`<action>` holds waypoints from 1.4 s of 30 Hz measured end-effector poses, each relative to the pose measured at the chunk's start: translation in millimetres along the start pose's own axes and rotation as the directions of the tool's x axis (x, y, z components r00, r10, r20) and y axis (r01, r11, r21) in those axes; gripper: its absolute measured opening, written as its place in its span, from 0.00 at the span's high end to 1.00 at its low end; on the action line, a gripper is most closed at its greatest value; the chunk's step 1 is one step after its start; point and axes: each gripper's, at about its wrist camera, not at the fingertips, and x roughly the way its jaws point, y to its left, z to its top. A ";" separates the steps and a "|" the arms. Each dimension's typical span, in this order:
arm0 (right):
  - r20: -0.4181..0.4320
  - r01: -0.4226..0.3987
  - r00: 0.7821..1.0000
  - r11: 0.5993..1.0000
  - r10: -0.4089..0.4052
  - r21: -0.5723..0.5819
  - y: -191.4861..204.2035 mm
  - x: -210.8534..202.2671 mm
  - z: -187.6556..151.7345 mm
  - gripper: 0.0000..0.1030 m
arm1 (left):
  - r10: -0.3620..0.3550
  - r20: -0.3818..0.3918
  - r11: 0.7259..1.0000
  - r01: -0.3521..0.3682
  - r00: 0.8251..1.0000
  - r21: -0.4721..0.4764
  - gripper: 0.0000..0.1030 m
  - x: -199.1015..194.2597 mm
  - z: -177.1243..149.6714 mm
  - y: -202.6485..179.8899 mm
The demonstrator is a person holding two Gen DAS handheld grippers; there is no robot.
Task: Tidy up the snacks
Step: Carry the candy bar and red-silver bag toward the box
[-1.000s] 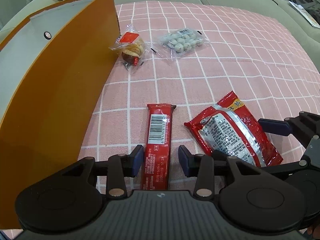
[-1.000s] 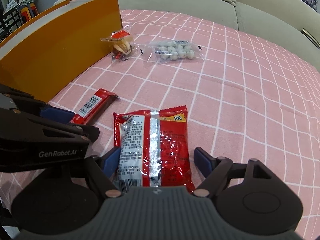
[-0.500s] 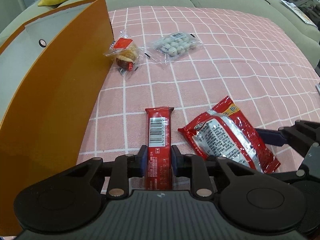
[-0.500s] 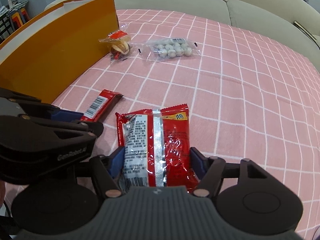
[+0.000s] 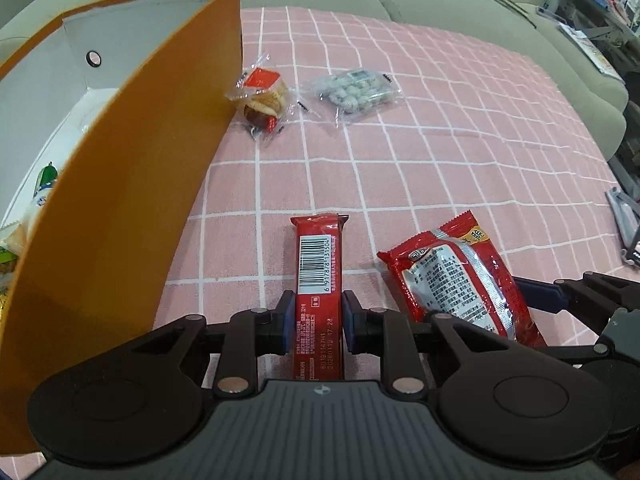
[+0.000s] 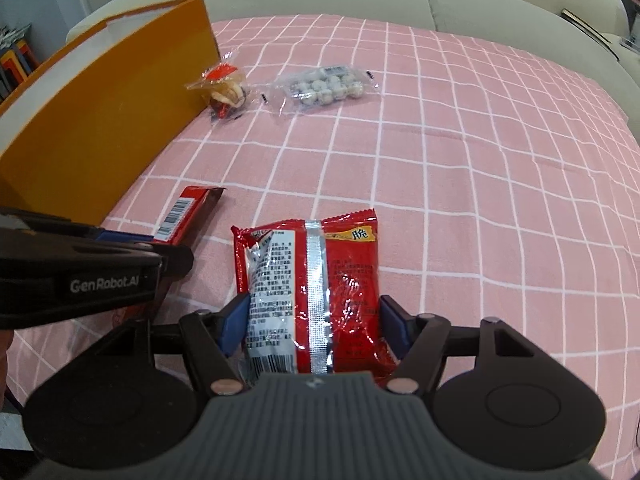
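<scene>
A slim red snack bar [image 5: 318,256] with a barcode label runs lengthwise between the blue pads of my left gripper [image 5: 318,320], which is shut on its near half. To its right, a red and silver snack bag [image 6: 312,256] sits in my right gripper [image 6: 314,320], whose pads press on both long sides and crease the foil. Both packets are low over the pink checked cloth [image 6: 460,184]. In the left wrist view the bag [image 5: 452,276] lies beside the bar. The bar's far end [image 6: 188,212] shows in the right wrist view.
An open orange box [image 5: 120,184] with a white inside stands along the left and holds several packets. At its far corner lie a clear pastry pack [image 5: 262,100] and a clear pack of white balls [image 5: 354,90]. Grey sofa cushions surround the cloth.
Both grippers closed in on their packets: the left on the red bar, the right on the red bag. Both views tilted up a little, showing more of the box's inside.
</scene>
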 end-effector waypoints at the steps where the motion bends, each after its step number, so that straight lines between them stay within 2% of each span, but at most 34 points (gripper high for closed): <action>1: 0.005 0.000 1.000 1.000 0.000 0.007 -0.4 -3.3 0.2 0.36 | -0.006 0.004 1.000 0.006 1.000 -0.003 0.75 -3.2 0.4 0.5; 9: 0.059 -0.012 0.998 0.999 0.010 0.045 4.3 -37.9 6.7 0.36 | -0.049 0.037 0.999 0.050 0.998 -0.020 0.74 -41.8 5.2 5.9; 16: 0.090 -0.028 0.996 0.999 0.024 0.036 24.5 -68.3 19.0 0.36 | -0.072 0.097 0.996 0.078 0.993 -0.054 0.74 -82.2 15.0 21.2; 26: 0.174 -0.114 0.978 0.993 0.116 -0.021 73.8 -104.5 58.3 0.36 | -0.062 0.181 0.996 0.073 0.982 -0.053 0.74 -141.8 41.0 64.0; 34: 0.211 -0.179 0.959 0.981 0.191 -0.074 118.0 -117.8 93.1 0.36 | -0.017 0.213 0.999 0.024 0.977 -0.028 0.74 -169.8 63.1 104.1; 42: 0.211 -0.204 0.947 0.960 0.243 -0.192 168.1 -111.1 127.6 0.36 | 0.054 0.205 0.998 -0.058 0.977 0.011 0.74 -170.0 80.5 135.5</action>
